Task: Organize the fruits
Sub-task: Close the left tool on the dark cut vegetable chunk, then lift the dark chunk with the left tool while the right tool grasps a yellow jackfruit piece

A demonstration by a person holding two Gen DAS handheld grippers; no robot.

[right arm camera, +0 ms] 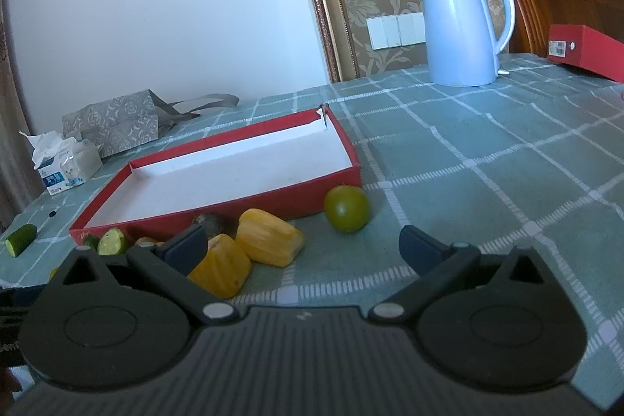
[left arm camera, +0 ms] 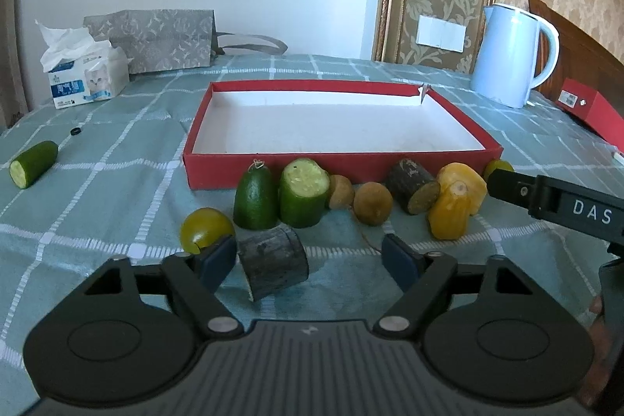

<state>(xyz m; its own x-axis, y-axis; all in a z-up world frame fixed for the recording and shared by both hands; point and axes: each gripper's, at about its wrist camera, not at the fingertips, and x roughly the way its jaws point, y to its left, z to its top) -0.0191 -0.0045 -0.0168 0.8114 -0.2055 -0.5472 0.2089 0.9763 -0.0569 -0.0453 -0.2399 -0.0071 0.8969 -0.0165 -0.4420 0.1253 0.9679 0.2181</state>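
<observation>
Only the left gripper (left arm camera: 310,256), open, frames a dark chunk (left arm camera: 273,262); right gripper (right arm camera: 302,248) gapes empty.

Fruit pieces (left arm camera: 304,197) lie before the box (left arm camera: 273,166); kettle (left arm camera: 511,57) behind

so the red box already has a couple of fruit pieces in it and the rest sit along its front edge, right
Not quite. The red box holds nothing yet; both wrist views show only its bare white floor. The fruit pieces do sit along its front edge, as the left wrist view shows.
</observation>
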